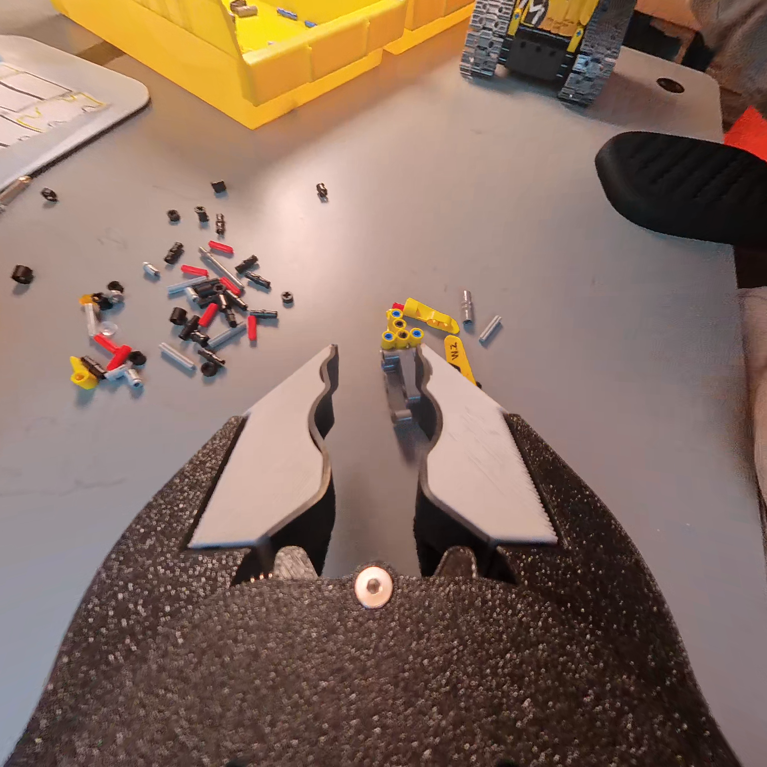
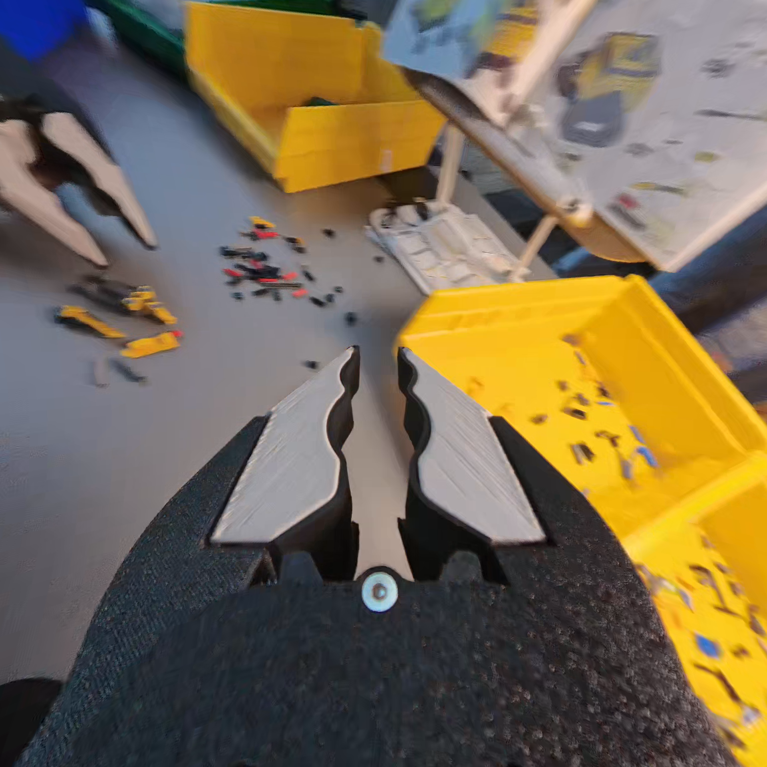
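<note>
Your left gripper [image 1: 377, 352] hangs with jaws parted over the grey table [image 1: 498, 207], its right finger touching or just beside a grey brick piece [image 1: 399, 384] below a yellow cluster [image 1: 400, 330]. Your right gripper [image 2: 377, 352], jaws apart and empty, sits beside the yellow bin [image 2: 519, 315].

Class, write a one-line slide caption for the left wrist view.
Open left claw above a grey table, beside a grey-and-yellow brick assembly.

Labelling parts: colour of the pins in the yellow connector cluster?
Blue pins, clearest in the left wrist view.
</note>
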Demonstrator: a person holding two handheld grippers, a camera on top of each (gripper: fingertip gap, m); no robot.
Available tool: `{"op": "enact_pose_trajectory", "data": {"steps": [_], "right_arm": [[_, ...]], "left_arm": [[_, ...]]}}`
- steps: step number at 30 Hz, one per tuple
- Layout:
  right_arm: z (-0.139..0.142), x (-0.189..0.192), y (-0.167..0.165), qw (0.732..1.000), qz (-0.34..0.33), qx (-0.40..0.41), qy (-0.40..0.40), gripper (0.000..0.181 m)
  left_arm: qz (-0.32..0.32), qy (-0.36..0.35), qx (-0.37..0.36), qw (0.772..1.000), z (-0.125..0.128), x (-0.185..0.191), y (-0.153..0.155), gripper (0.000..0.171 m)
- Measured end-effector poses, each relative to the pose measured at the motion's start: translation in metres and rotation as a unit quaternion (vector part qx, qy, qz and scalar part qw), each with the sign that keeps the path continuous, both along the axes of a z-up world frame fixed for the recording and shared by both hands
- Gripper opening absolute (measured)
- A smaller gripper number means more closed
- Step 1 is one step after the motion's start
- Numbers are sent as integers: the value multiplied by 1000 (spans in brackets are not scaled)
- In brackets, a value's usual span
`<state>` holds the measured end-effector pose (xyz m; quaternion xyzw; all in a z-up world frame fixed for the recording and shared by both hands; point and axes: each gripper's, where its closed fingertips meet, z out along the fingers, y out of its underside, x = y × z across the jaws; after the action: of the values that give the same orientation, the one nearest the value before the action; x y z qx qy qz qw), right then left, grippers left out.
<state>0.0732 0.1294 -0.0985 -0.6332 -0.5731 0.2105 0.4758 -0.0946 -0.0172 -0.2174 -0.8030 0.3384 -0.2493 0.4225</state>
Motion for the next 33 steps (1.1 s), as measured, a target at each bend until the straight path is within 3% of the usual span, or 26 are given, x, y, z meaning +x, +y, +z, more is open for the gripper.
{"op": "enact_pose_trajectory", "data": {"steps": [5,9,16,33], "right_arm": [[-73,-76,-106,987,141,-70,-19,15],[-114,-105,-118,983,163,-30,-78,16],[-125,-130,-157,953,284,-42,-94,17],[-137,-135,-160,945,307,-71,-92,18]], "left_arm": [[-27,20,-23,999,-14,14,-9,35],[-32,82,-29,996,-33,17,-12,26],[-87,115,19,989,-32,31,-22,24],[-94,112,17,989,-34,26,-22,25]]}}
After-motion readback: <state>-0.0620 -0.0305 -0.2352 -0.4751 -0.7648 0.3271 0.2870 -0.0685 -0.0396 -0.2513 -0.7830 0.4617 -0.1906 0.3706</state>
